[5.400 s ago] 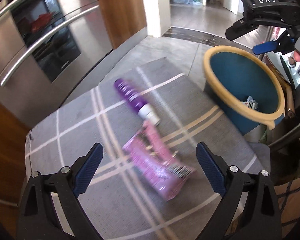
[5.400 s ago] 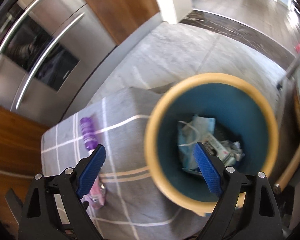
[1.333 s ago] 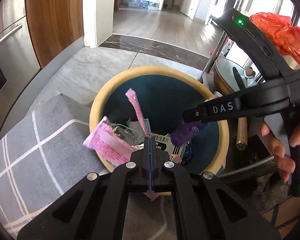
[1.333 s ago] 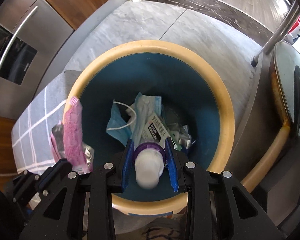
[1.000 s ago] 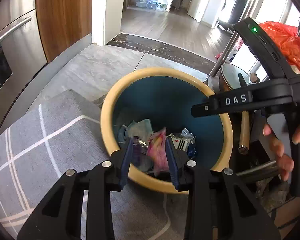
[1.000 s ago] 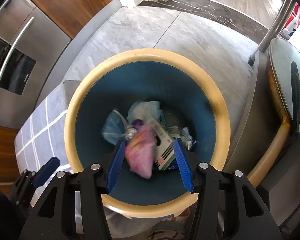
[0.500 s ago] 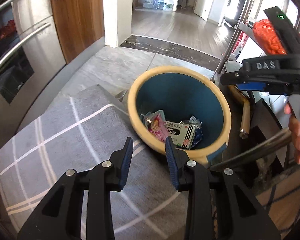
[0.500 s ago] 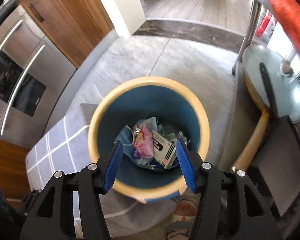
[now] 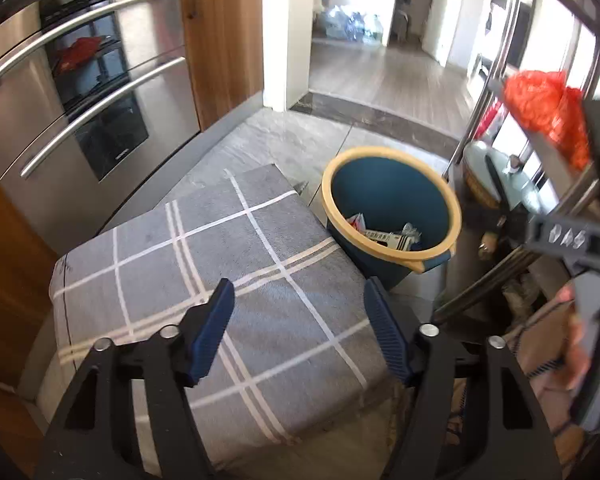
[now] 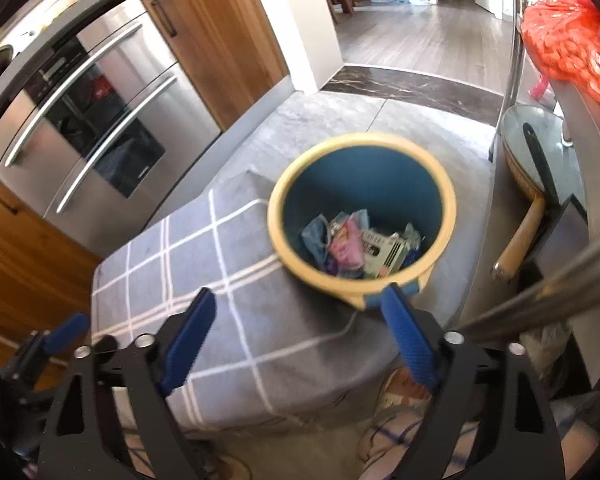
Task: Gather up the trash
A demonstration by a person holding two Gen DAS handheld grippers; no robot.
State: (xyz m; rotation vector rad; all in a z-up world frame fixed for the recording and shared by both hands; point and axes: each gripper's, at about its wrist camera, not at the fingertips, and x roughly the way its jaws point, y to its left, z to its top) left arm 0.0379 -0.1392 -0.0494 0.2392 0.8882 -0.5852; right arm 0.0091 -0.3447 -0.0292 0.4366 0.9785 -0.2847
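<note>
The blue bin with a yellow rim (image 9: 392, 152) stands on the floor beside a grey checked cushion (image 9: 220, 248). Inside the bin (image 10: 360, 140) lie a pink wrapper (image 10: 346, 248), a white printed box (image 10: 380, 252), a blue face mask (image 10: 316, 236) and a bit of purple bottle (image 10: 332, 268). My left gripper (image 9: 299, 300) hovers above the cushion, jaws opening with nothing between them. My right gripper (image 10: 300, 304) hangs above the cushion's edge near the bin; its jaws are also opening and empty. One blue finger of the left gripper (image 10: 66, 336) shows at lower left.
Stainless oven doors (image 9: 80, 120) and wooden cabinets (image 10: 220, 40) run along the left. A pan with a wooden handle (image 10: 532, 168), an orange bag (image 10: 572, 32) and a slanted metal bar (image 10: 540, 300) crowd the right. A person's hand (image 9: 580, 340) shows there.
The pink wrapper and the purple bottle were let go and now lie in the bin. Both grippers have pulled back and up from the bin, and their jaws stand wider.
</note>
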